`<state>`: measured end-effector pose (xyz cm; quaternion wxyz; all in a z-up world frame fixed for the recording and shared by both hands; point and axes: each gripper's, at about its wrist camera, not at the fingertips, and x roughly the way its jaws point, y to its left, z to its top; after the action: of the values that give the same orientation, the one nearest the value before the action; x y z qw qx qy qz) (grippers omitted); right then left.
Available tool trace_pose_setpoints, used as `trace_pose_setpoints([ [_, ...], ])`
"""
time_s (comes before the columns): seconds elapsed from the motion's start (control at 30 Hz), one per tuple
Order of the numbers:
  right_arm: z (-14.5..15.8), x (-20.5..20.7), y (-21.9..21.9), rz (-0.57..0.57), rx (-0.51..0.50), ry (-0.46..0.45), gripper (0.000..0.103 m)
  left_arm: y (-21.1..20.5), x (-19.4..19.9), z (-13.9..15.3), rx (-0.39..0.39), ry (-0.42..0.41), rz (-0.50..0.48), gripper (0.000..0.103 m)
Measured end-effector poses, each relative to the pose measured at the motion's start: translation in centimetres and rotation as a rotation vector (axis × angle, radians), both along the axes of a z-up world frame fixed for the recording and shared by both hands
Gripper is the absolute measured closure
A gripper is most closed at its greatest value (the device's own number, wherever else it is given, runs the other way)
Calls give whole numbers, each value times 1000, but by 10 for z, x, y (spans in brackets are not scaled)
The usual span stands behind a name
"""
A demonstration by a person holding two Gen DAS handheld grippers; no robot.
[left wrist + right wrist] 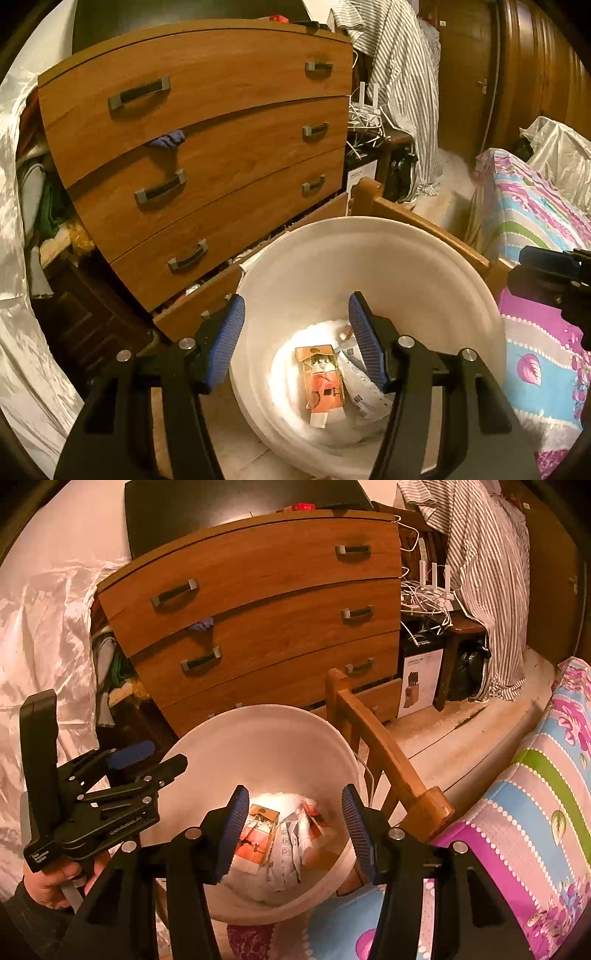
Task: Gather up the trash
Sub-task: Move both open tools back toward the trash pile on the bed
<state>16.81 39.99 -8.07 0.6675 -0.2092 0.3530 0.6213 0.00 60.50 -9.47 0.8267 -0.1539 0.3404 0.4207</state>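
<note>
Trash lies at the bottom of the white bin (369,258), below and just ahead of both tools: an orange printed carton (321,380) lying flat, and beside it crumpled white printed wrappers (364,387). The left hand-held gripper (297,339) hangs over the bin mouth with its blue pads (229,343) standing apart and nothing between them; the right hand-held gripper (295,830) hovers over the same opening, likewise spread and empty, with the carton (258,834) and the wrappers (295,838) showing down between its fingers. In the right wrist view the left tool (110,794) appears to its left, held in a person's hand (55,882). I judge these pieces to be light and easily crushed: the carton looks thin-walled, stiff only along its folded edges, so a pinch across its narrow sides should hold it, while the wrappers are soft and probably slick, best taken at a bunched fold, not a flat face. The bin itself seems thin and light, likely to slide or tip if nudged at the rim. Beyond the tools stands a wooden chest of drawers (207,147), its lowest drawer pulled out; to the right of them lie a wooden bed frame (384,753) and a flowered bedspread (535,812).
</note>
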Motion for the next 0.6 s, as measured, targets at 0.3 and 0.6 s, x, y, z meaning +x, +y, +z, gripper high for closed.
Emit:
trace_pose_setpoints([
  [0.3,31,11,-74,-64,104,-2,49,-35,6,15,35,-20,-43,47],
  [0.6,49,46,-243,-223,221,-35,47,-123,57,27,39,-52,-246,47],
])
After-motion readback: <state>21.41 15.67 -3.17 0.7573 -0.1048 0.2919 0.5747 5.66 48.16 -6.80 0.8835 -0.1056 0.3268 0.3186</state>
